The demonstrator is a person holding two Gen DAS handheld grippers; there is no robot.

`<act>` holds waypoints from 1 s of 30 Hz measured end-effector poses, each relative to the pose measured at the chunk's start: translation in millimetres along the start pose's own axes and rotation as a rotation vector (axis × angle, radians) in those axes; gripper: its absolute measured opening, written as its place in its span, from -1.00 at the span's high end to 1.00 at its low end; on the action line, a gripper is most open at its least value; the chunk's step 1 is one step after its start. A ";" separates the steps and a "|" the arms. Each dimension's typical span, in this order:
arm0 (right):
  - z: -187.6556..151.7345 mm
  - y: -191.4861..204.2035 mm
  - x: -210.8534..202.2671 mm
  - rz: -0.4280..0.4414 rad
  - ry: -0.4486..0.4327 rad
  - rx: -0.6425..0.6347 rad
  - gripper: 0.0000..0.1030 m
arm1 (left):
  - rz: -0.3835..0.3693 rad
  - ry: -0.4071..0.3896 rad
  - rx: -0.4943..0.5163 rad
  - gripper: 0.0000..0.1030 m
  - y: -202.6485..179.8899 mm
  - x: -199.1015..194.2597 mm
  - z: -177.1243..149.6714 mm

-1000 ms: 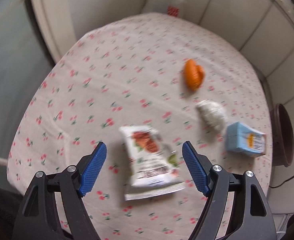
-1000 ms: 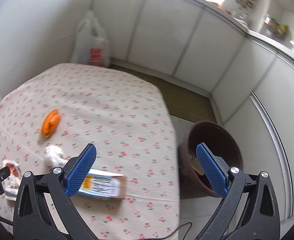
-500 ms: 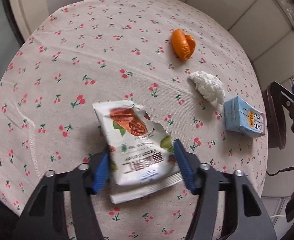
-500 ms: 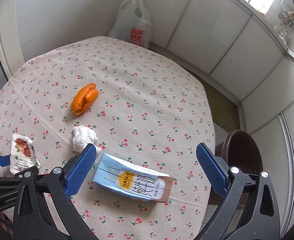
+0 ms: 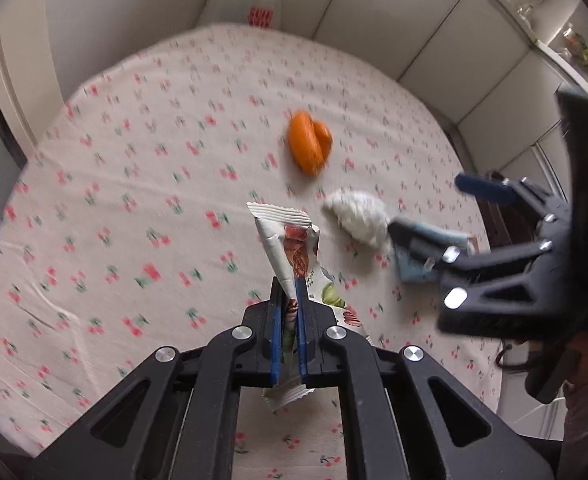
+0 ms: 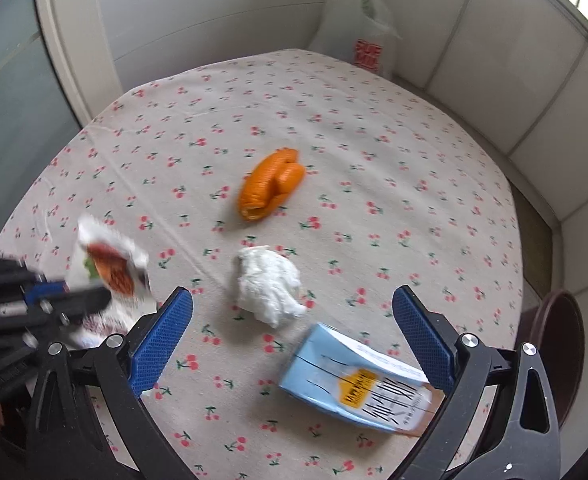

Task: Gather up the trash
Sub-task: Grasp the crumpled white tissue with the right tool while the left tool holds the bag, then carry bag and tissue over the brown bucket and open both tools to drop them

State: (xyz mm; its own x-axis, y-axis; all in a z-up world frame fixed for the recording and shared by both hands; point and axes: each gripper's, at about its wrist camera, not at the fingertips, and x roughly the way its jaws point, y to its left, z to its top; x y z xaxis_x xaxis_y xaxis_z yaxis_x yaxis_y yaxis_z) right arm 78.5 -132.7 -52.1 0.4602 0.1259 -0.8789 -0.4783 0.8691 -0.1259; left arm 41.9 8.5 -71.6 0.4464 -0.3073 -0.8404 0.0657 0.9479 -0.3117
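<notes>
1. Left claw (image 5: pixel 288 320): closed on the snack wrapper (image 5: pixel 289 248), pinched edge-on near its lower end. The wrapper is thin, glossy film with crimped seams; it stands crumpled above the bench (image 5: pixel 93 200), apparently lifted clear.
2. Right claw (image 6: pixel 291 336): spread wide, holding nothing, hovering over the near right part of the bench, with the carton (image 6: pixel 358 388) between its fingers in the right wrist view.
3. Carton: pale blue, boxy, printed card, lying flat near the right edge. Judged rigid and easy to clamp across its narrow faces.
4. Tissue wad (image 6: pixel 269 284): white, soft, crumpled, just beyond the carton, apart from it.
5. Orange peel (image 6: pixel 271 184): curled, dimpled rind, farther in, mid-bench.
6. Bench covering: cherry-print cloth, lightly creased.
7. Brown bin (image 6: pixel 558 352): round, dark, on the floor off the right edge.
8. Plastic bag (image 6: pixel 362 36): white, far side, by the wall.
9. Step in hand: wrapper secured, three items remain. Next move likely calls for carrying the wrapper rightward to the bin, and lowering the right claw squarely over the carton.
</notes>
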 end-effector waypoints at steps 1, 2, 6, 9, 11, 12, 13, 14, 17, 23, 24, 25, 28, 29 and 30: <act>1.8 4.2 3.0 0.006 0.008 -0.015 -0.86 | 0.015 -0.027 0.004 0.89 3.4 -7.4 4.9; 3.6 7.9 6.5 0.014 0.018 -0.027 -0.85 | 0.024 -0.046 0.004 0.89 7.3 -12.8 8.8; 11.1 11.8 19.7 0.066 0.057 -0.013 -0.63 | 0.043 -0.107 -0.032 0.89 28.9 -31.9 22.1; 16.7 6.7 30.2 0.085 0.082 0.040 -0.52 | 0.063 -0.129 -0.050 0.88 38.7 -32.7 24.7; 18.9 2.9 38.4 0.109 0.105 0.071 -0.37 | 0.071 -0.126 -0.039 0.88 37.5 -29.7 24.2; 18.9 1.9 41.4 0.116 0.115 0.081 -0.23 | 0.068 -0.126 -0.035 0.89 37.0 -28.1 24.3; 18.7 1.2 45.3 0.126 0.130 0.092 -0.17 | 0.067 -0.125 -0.032 0.88 36.6 -26.6 24.0; 18.5 0.7 50.2 0.135 0.150 0.101 -0.04 | 0.064 -0.123 -0.031 0.88 36.6 -25.0 24.6; 16.1 3.6 60.0 0.117 0.185 0.103 0.23 | 0.046 -0.107 -0.052 0.88 38.1 -17.9 24.4; 16.8 -5.1 58.9 0.134 0.169 0.154 0.50 | 0.023 -0.078 -0.088 0.88 42.9 -7.8 22.8; 16.9 -6.2 57.7 0.135 0.164 0.157 0.50 | 0.024 -0.078 -0.086 0.88 42.5 -7.2 22.6; 17.2 -6.3 55.8 0.133 0.158 0.158 0.51 | 0.025 -0.078 -0.085 0.88 42.7 -7.3 22.8; 17.8 -4.1 48.4 0.124 0.136 0.156 0.52 | 0.027 -0.082 -0.089 0.88 43.3 -7.7 22.8; 18.4 -3.7 45.4 0.121 0.124 0.155 0.52 | 0.027 -0.082 -0.090 0.88 43.1 -7.9 22.4; 19.3 -3.3 41.0 0.116 0.111 0.153 0.52 | 0.027 -0.084 -0.090 0.88 42.9 -8.2 22.5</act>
State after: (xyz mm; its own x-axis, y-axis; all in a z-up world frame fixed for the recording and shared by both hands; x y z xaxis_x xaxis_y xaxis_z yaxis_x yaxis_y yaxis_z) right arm 113.4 -121.2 -78.8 0.3199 0.1829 -0.9296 -0.4004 0.9154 0.0424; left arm 61.1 53.5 -68.1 0.5203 -0.2700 -0.8102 -0.0264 0.9432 -0.3313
